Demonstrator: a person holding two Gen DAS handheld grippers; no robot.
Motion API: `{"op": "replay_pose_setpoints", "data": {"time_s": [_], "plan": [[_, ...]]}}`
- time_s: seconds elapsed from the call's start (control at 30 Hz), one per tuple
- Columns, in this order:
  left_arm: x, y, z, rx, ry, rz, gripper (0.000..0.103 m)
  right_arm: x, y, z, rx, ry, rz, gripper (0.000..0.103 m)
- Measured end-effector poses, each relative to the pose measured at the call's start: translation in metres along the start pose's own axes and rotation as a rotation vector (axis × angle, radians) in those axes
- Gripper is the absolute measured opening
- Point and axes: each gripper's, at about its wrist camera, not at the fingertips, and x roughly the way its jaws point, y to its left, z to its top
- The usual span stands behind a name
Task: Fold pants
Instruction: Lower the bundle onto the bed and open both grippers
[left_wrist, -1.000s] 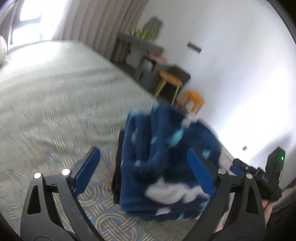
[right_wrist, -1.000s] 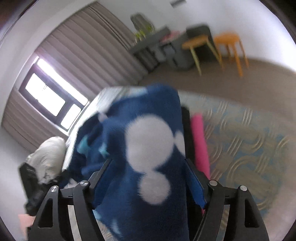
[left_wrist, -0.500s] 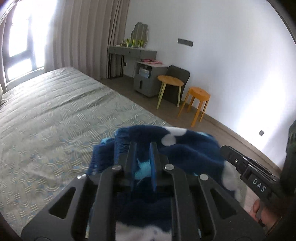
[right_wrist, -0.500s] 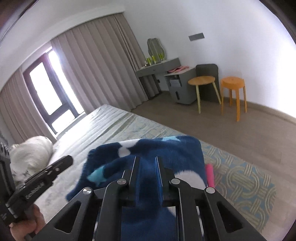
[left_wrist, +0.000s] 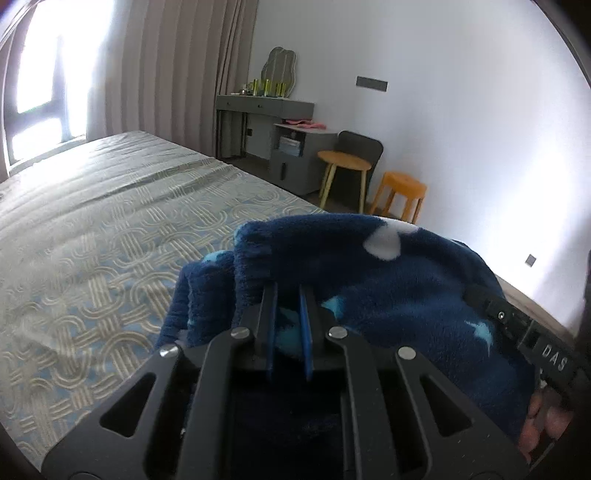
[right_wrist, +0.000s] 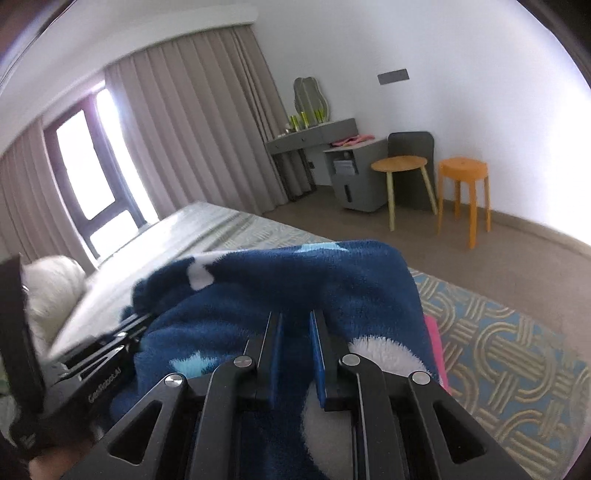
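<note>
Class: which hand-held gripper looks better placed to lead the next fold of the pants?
Neither clearly: left hand-held gripper and right hand-held gripper both pinch the blue fleece pants alike.

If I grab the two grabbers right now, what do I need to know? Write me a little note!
Left hand-held gripper: shut on the blue fleece pants, having just closed.
Right hand-held gripper: also shut on the pants, having just closed too.
Pants: a bunched, folded bundle pinched between both hand-held grippers, above the near edge of the patterned bed cover. Something pink lies beside it.
Done: pants look folded several times.
Left: probably set the bundle down flat and let go.
</note>
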Motion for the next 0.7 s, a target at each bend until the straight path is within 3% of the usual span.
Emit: {"op": "replay_pose_setpoints", "data": {"time_s": [0.13,0.27,0.53,0.7], "plan": [[-0.004,-0.002,-0.014,0.024,-0.060,0.004,0.014,-0.001,-0.008,-0.004,0.029,-0.022,0.041,0.012],[-0.004,0.002,-0.018,0.011,-0.068,-0.009,0.014,-0.002,-0.006,-0.009,0.015,-0.054,0.044,0.012],[-0.002,-0.004,-0.015,0.055,-0.025,0.017,0.014,0.001,-0.006,-0.010,0.016,-0.066,0.014,0.009],[0.001,-0.011,-0.009,0.082,0.051,0.044,0.014,0.003,0.002,-0.010,-0.001,-0.062,-0.038,0.008]]}}
